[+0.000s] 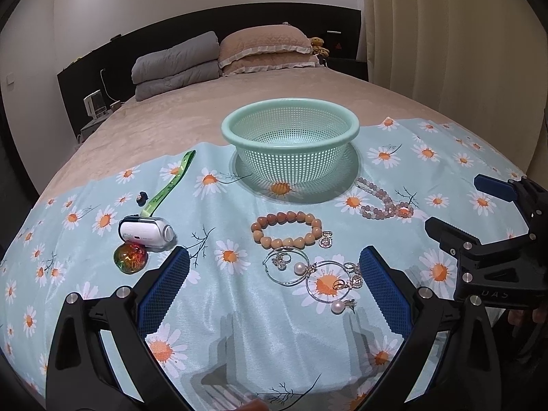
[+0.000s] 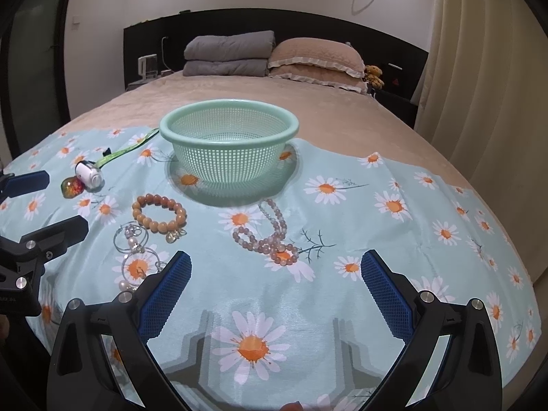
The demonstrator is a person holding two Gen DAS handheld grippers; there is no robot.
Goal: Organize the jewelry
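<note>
A mint green mesh basket [image 1: 290, 126] [image 2: 228, 121] stands on the daisy-print cloth [image 1: 239, 325] [image 2: 342, 212], empty. An orange bead bracelet [image 1: 287, 230] [image 2: 159, 213] lies in front of it. Silver hoop earrings with pearls [image 1: 308, 274] [image 2: 135, 250] lie nearer. A pink bead necklace [image 1: 383, 199] [image 2: 270, 236] lies to the right of the bracelet. My left gripper [image 1: 274, 274] is open and empty, just short of the hoop earrings. My right gripper [image 2: 275, 274] is open and empty, just short of the pink necklace; it also shows in the left wrist view [image 1: 462, 207].
A white cylindrical gadget [image 1: 147, 233] [image 2: 89, 173], a red-green glassy ornament [image 1: 131, 257] [image 2: 72, 186], a green strap [image 1: 167, 181] and a small black piece [image 1: 141, 199] lie on the cloth's left. Pillows [image 1: 267, 51] and folded grey quilts [image 1: 174, 65] lie at the bed's head.
</note>
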